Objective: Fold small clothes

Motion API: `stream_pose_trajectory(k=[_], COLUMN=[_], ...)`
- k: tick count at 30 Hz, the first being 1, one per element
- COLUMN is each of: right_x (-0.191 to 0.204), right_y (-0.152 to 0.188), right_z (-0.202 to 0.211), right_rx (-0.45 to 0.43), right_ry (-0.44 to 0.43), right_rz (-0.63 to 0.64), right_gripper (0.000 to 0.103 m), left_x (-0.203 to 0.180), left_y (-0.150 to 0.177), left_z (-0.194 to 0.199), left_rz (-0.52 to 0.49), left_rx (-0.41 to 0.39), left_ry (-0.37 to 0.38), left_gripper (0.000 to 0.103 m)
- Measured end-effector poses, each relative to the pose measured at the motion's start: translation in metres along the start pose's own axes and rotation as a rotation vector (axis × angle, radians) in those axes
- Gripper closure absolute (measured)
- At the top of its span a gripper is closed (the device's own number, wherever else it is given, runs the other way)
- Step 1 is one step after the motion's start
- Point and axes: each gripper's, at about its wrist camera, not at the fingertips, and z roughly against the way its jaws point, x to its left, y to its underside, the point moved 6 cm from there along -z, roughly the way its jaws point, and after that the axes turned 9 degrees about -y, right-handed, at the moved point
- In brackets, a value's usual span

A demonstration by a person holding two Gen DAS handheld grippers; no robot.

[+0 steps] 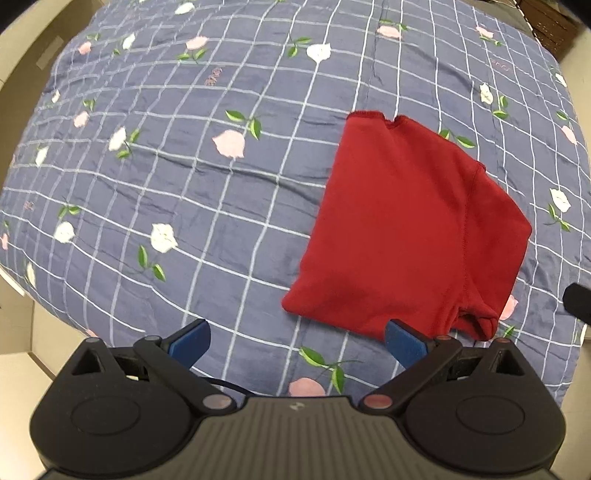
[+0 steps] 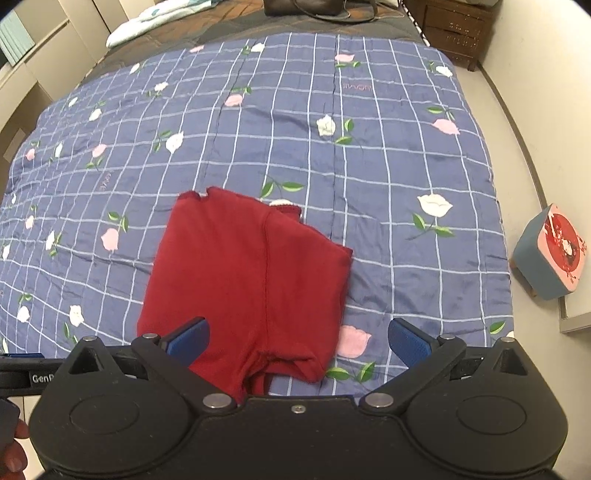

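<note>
A red garment (image 2: 243, 273) lies folded flat on a blue checked quilt (image 2: 369, 166) printed with pink and white flowers. The garment sits toward the near edge of the quilt, roughly midway between its left and right edges. A vertical seam runs down the folded panel. The sleeve end at the near edge is bunched and slightly open. The ribbed neckline faces the far edge.

Left gripper (image 1: 297, 341): jaws spread wide, holding nothing. Its right finger (image 1: 404, 345) is at the garment's near edge; contact cannot be determined. Its left finger (image 1: 190, 341) is over bare quilt, well apart from the garment.

Right gripper (image 2: 297, 341): jaws spread wide, holding nothing. Its left finger (image 2: 188, 341) overlaps the garment's near left corner in view; its right finger (image 2: 408, 343) is over bare quilt. The bunched sleeve end lies between the two fingers.

A stool (image 2: 550, 254) with a pink and red top stands on the floor beside the quilt's right edge. A dark bag (image 2: 306, 7) rests beyond the far edge
</note>
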Motion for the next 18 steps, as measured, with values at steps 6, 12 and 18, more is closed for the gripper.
stream_pose_trajectory(k=[6, 12, 18], right_x=[-0.006, -0.016, -0.027], right_y=[0.004, 0.005, -0.004], right_z=[-0.022, -0.055, -0.089], right_rx=[0.067, 0.142, 0.186], right_ry=[0.008, 0.024, 0.034], right_rz=[0.003, -0.008, -0.024], right_gripper=[0.000, 0.000, 0.000], left_x=[-0.009, -0.012, -0.010], left_y=[-0.003, -0.017, -0.038], left_z=[-0.023, -0.045, -0.059], left_rz=[0.014, 0.019, 0.016], left_rx=[0.048, 0.079, 0.089], left_ry=[0.013, -0.013, -0.037], left_gripper=[0.001, 0.001, 0.001])
